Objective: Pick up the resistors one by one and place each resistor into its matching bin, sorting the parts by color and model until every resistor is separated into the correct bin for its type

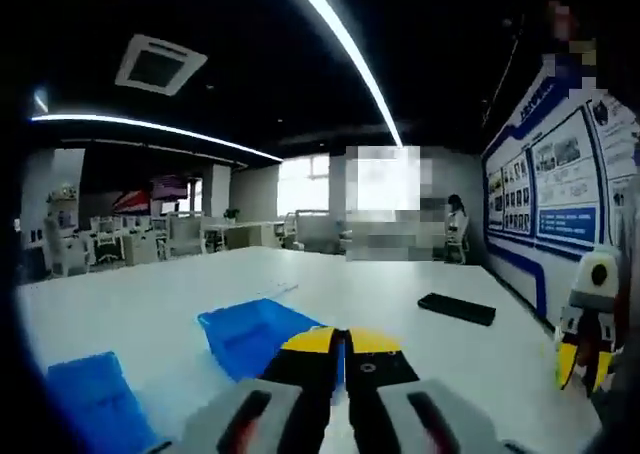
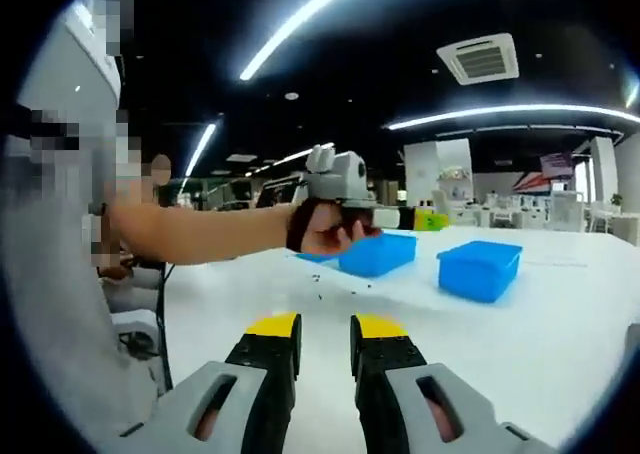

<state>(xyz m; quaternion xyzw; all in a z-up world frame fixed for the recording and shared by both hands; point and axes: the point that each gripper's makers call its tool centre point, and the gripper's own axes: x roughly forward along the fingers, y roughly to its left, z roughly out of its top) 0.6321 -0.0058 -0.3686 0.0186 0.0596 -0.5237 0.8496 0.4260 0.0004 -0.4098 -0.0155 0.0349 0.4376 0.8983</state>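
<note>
My left gripper (image 1: 346, 342) rises from the bottom of the left gripper view, its yellow-tipped jaws pressed together with nothing seen between them. Two blue bins lie just beyond it on the white table (image 1: 400, 284), one ahead (image 1: 250, 329) and one at lower left (image 1: 95, 399). In the right gripper view my right gripper (image 2: 326, 326) stands open and holds nothing. A hand carries the left gripper (image 2: 428, 219) above the table there, near both blue bins (image 2: 378, 252) (image 2: 480, 267). Several tiny dark resistors (image 2: 340, 282) lie scattered in front of the nearer bin. The right gripper (image 1: 583, 364) shows at the right edge.
A black phone (image 1: 457, 308) lies flat on the table's far right. A wall with blue posters (image 1: 560, 184) runs along the right. A person's arm (image 2: 200, 229) stretches across the left. Desks and chairs (image 1: 120, 239) stand in the background, with a seated person (image 1: 456, 224) far off.
</note>
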